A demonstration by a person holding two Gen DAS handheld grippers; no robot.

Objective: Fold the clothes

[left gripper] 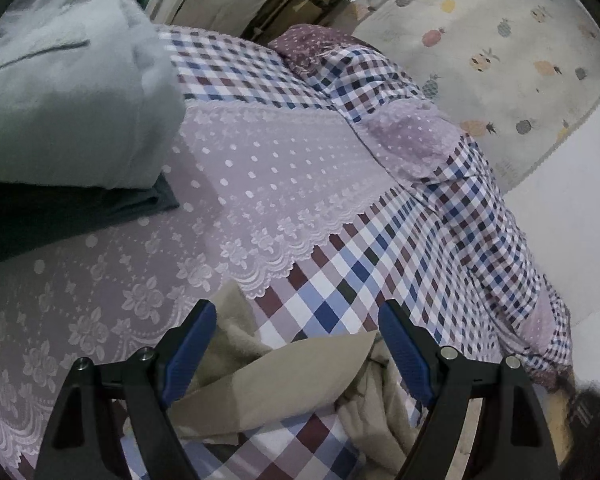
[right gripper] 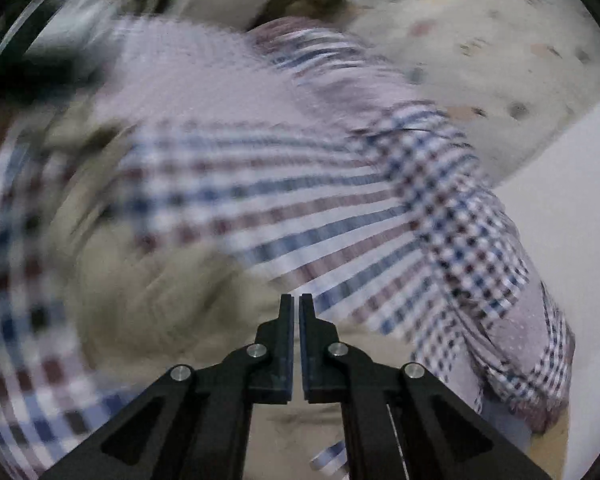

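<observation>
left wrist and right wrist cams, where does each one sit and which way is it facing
Left wrist: sits on the left gripper, looking forward and down over a checked bedspread with a lace cover, a beige garment between its open blue-padded fingers, and folded clothes at far left.
Right wrist: sits on the right gripper, fingers nearly together, facing down at the same bed; the picture is motion-blurred.
Shared: the checked bedspread, the beige garment and the fruit-print rug. No hand or sleeve shows in either.
</observation>
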